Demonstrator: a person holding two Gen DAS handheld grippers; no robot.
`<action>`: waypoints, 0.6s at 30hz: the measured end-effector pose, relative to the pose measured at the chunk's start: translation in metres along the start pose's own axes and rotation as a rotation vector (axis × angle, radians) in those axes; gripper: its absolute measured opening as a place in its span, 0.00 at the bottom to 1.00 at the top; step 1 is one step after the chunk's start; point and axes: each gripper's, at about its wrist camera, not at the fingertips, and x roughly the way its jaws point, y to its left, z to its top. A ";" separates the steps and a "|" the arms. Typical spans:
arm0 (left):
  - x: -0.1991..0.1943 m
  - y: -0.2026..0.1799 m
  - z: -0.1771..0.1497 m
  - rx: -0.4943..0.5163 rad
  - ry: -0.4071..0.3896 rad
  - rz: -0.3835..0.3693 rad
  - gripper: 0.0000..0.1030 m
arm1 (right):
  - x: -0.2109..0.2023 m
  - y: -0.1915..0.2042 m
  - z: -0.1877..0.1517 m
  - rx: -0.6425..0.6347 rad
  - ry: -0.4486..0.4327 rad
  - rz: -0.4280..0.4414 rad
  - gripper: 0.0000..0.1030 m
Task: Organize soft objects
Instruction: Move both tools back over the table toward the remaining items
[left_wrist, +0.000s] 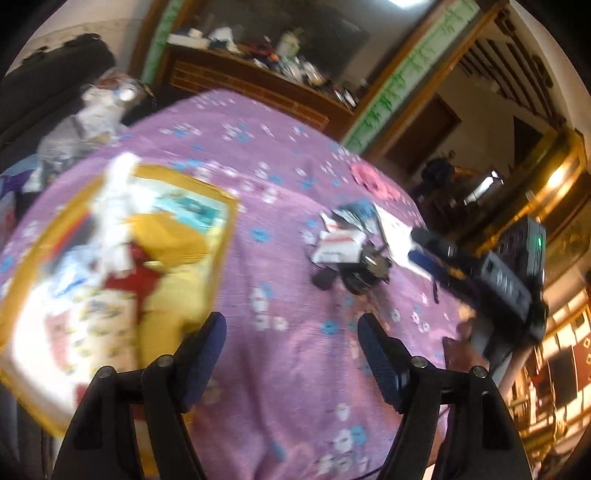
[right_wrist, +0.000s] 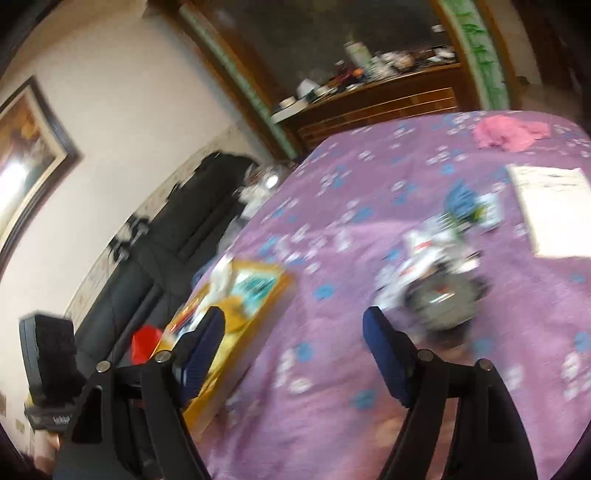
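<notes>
- Far left on the purple flowered bed cover sits a yellow-rimmed box. It already holds a heap of soft things: something white, a mustard-yellow piece, a red one and a patterned cloth. That part of the tidying looks done, though blur hides what each piece is.
- Just right of the box, the left claw hovers over bare bed cover with its blue pads spread wide and nothing between them. Its left pad overlaps the box's near corner in the picture; whether they touch I cannot tell.
- Toward the middle lies a small jumble of white, red-striped and dark bits, still loose on the cover and well apart from the box. To my eye this is what is left to gather, though I cannot say whether all of it is soft.
- Seen from the other hand, the right claw is likewise spread and empty, hanging over the cover between the box and that jumble.
- Beyond, a white flat sheet lies on the cover.
- Farthest right, near the far edge, a crumpled pink cloth lies alone, not yet collected.
- My guess: partway through, with two loose lots outstanding.
</notes>
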 end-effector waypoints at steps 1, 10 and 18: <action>0.009 -0.005 0.005 -0.001 0.022 -0.009 0.74 | -0.001 -0.011 0.009 0.016 -0.002 -0.009 0.76; 0.117 -0.045 0.054 0.054 0.170 0.023 0.74 | 0.033 -0.115 0.050 0.193 -0.012 -0.022 0.76; 0.179 -0.068 0.050 0.312 0.231 0.172 0.74 | 0.042 -0.125 0.042 0.192 0.005 -0.073 0.76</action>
